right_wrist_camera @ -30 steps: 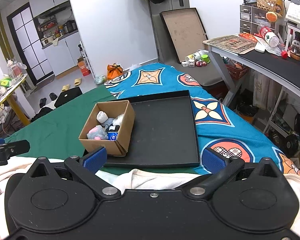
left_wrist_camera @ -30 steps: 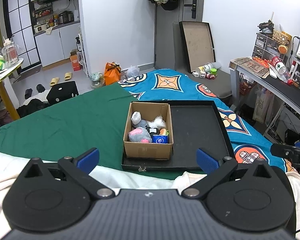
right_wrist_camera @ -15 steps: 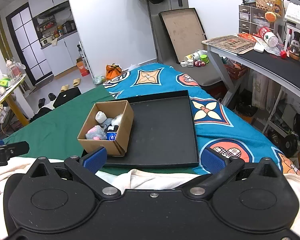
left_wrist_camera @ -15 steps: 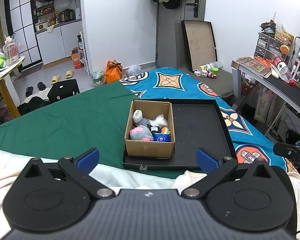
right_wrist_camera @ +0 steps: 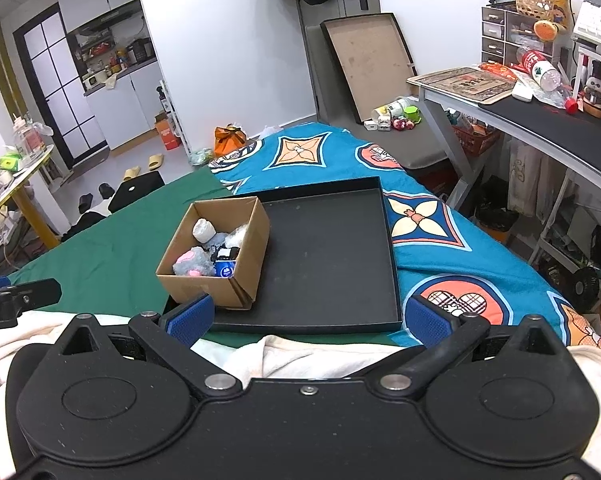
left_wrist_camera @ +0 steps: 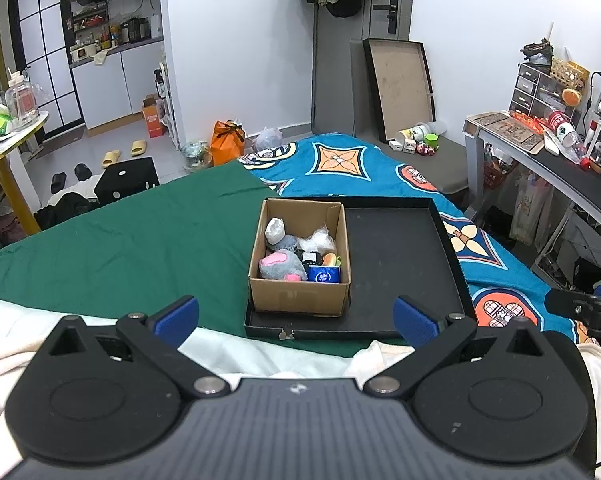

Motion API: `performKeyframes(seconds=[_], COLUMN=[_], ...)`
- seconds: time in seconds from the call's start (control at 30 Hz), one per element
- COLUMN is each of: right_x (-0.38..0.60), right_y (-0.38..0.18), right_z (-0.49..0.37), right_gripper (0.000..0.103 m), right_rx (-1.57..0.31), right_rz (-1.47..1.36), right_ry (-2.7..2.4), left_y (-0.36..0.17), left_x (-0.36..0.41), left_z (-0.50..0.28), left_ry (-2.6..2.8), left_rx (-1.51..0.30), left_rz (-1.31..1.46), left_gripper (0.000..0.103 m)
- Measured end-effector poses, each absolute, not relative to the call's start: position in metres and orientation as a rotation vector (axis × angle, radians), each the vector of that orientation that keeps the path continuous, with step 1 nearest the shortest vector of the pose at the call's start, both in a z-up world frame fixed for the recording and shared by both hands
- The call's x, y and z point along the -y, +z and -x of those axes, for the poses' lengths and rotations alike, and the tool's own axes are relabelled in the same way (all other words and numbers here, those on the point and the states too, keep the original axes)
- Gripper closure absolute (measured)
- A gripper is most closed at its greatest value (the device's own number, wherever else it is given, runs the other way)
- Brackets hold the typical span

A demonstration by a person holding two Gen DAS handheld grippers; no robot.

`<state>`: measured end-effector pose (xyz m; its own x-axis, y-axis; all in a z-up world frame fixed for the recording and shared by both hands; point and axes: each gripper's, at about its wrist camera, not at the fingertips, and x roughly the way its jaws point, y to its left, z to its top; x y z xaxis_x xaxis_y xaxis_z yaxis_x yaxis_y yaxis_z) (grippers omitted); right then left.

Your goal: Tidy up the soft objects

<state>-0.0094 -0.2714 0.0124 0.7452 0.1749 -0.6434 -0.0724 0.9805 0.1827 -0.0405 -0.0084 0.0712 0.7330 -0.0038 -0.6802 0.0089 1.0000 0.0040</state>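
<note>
Cardboard box (left_wrist_camera: 300, 294) sits in the left end of the black tray (left_wrist_camera: 400, 256) on the bed, holding the soft objects (left_wrist_camera: 282, 266): a grey-pink plush, a white lump and a blue packet among them. My left tongs (left_wrist_camera: 296, 316) are spread wide and empty, hovering short of the tray. My right tongs (right_wrist_camera: 308, 316) likewise gape wide, gripping nothing.

Little legible text

The letters "t.AI" are showing in white on the left tool (right_wrist_camera: 4, 304) at the right wrist view's left edge. A blue pack (left_wrist_camera: 322, 275) in the cardboard box (left_wrist_camera: 300, 300) is bearing a white logo, too small to read.
</note>
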Motion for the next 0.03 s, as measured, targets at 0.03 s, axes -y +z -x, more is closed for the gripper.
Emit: performKeyframes(seconds=[0.03], right_x=[0.271], right_y=[0.0117], right_z=[0.009], right_gripper=[0.0], right_rx=[-0.718], right_rz=[-0.15], right_ry=[0.137], left_y=[0.0714], left_x=[0.0083], left_z=[0.0411], left_ry=[-0.007], left_rx=[-0.743], left_rz=[-0.008], left_gripper=[0.0])
